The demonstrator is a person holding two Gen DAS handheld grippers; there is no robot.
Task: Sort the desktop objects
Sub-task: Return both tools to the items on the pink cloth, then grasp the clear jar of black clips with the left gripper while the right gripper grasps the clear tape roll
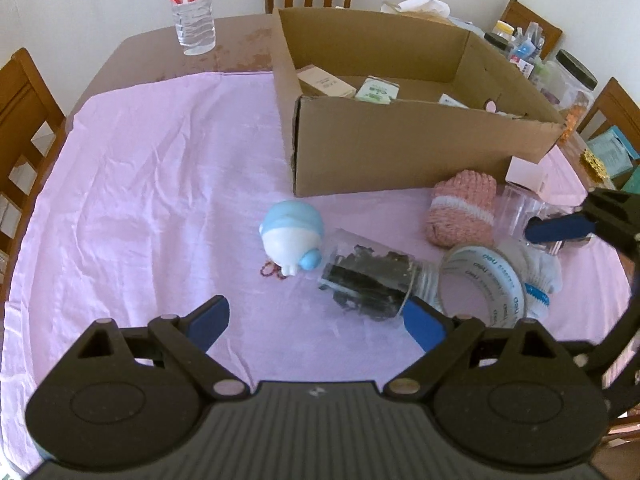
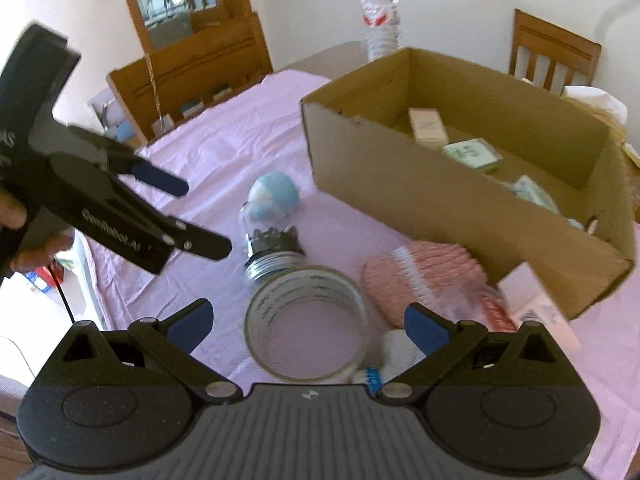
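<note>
A glass jar (image 1: 372, 280) of dark pieces lies on its side on the pink cloth, just ahead of my left gripper (image 1: 318, 324), which is open and holds nothing. A blue and white toy (image 1: 294, 236) sits left of the jar. In the right wrist view a roll of clear tape (image 2: 306, 320) lies flat between the wide-spread fingers of my right gripper (image 2: 310, 326), whose pads do not touch it. The left gripper (image 2: 206, 216), held in a hand, hovers left of the jar (image 2: 272, 248). A pink knitted piece (image 2: 420, 276) lies right of the tape.
An open cardboard box (image 1: 400, 152) with small cartons inside stands behind the objects. A clear plastic bottle (image 1: 520, 208), a white glove (image 1: 540, 280) and a small pink box (image 1: 528, 174) lie at the right. A water bottle (image 1: 192, 8) stands far left. Wooden chairs ring the table.
</note>
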